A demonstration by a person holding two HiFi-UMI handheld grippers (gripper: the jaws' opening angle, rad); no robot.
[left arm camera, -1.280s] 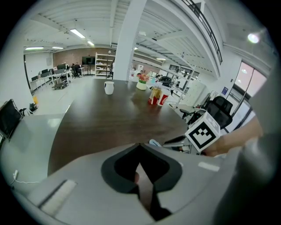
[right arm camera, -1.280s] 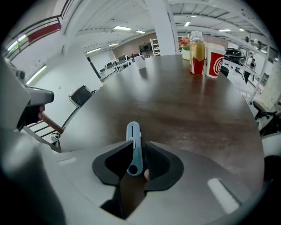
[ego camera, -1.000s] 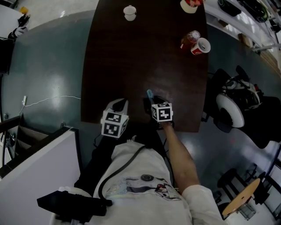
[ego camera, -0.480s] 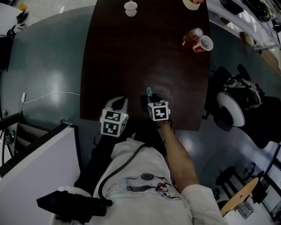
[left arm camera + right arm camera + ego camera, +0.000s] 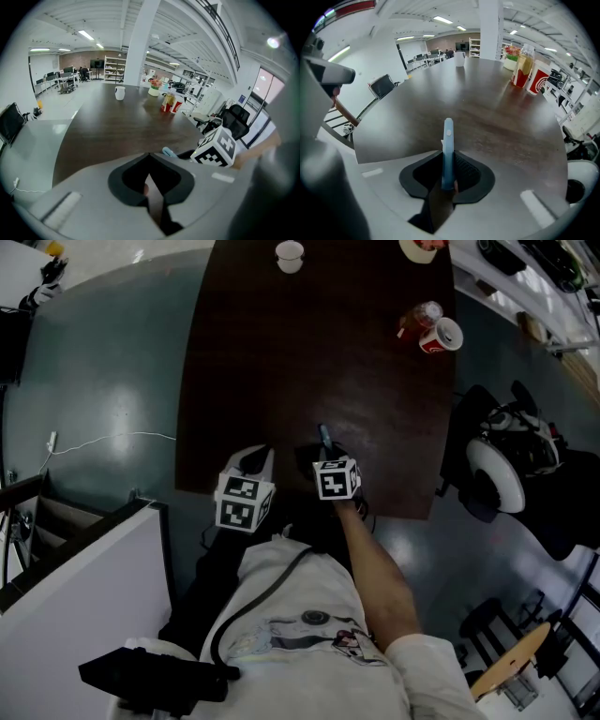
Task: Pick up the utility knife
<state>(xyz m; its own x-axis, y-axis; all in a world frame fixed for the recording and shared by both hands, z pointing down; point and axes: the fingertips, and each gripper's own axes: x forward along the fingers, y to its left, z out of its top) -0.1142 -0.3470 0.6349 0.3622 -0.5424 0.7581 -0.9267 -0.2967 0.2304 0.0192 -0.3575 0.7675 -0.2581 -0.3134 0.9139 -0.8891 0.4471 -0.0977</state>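
Note:
The light blue utility knife (image 5: 448,150) lies near the front edge of the dark table (image 5: 281,352), pointing away from me. My right gripper (image 5: 448,177) points steeply down over it. Its jaws are closing, and the pads sit against both sides of the knife's near end. From the head view, only the knife's tip (image 5: 322,435) sticks out past the right gripper (image 5: 323,454). My left gripper (image 5: 255,461) hovers at the table edge to the left, shut and empty. The left gripper view has its jaws (image 5: 150,180) together and the knife's tip (image 5: 168,151) beside the right marker cube (image 5: 216,149).
At the table's far end stand a white cup (image 5: 290,254), a red can (image 5: 441,336), a bottle (image 5: 417,317) and a bowl (image 5: 422,247). An office chair (image 5: 506,465) stands right of the table. A white cable (image 5: 112,439) runs over the floor at the left.
The right gripper has tilted a little over the knife, its marker cube shifting slightly left. The left gripper has stayed put.

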